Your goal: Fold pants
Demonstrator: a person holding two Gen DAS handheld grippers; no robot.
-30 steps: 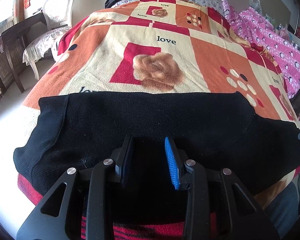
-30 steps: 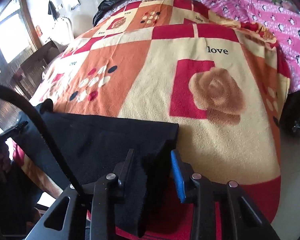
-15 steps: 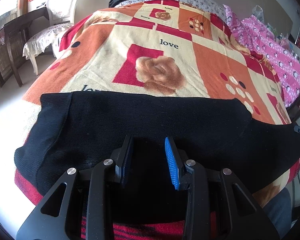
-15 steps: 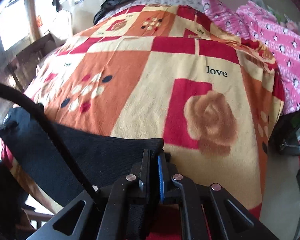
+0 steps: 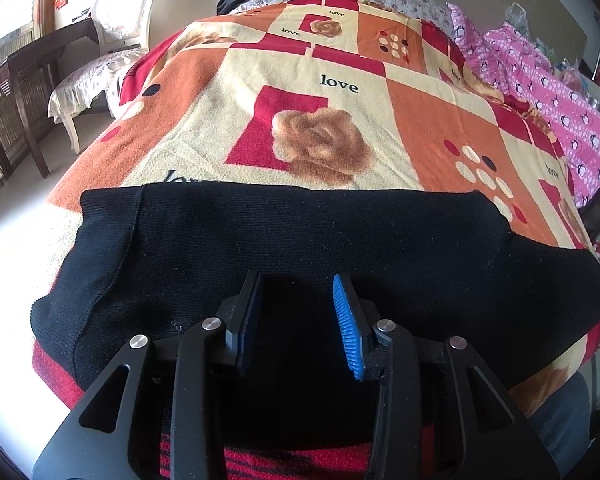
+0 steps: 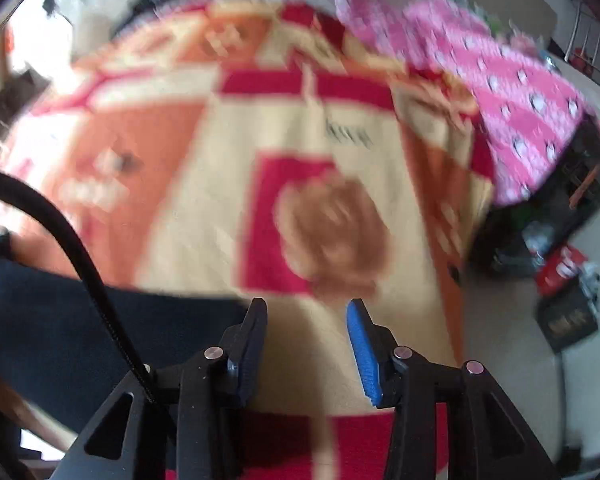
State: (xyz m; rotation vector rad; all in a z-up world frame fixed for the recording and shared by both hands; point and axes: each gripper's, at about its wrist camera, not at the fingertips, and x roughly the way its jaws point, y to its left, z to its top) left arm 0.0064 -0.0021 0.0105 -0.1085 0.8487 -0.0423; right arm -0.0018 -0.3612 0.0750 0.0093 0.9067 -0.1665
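Black knit pants [image 5: 300, 240] lie spread crosswise on the near end of the bed, directly beyond and beneath the left gripper [image 5: 296, 320], whose jaws have just been opening; they stand apart over the cloth and we see no pinch of fabric between the pads. The right gripper [image 6: 308, 344] has likewise just been opening: its jaws stand apart with only blanket showing between them, and the pants [image 6: 60, 320] lie just off its left finger, not held. That view is blurred, so we cannot read the hem edge finely. We judge the step in hand to be a release after laying the garment flat; to do the next fold well, both grippers should take matching corners of the same edge, lift evenly, and lay that edge onto the far one without dragging the knit. The surface is a soft fleece blanket [image 5: 332, 88] in orange, red and cream. A pink quilt [image 5: 540, 92] lies to the right of the fingers, a white chair [image 5: 112, 32] and a dark wooden table [image 5: 20, 76] far left.
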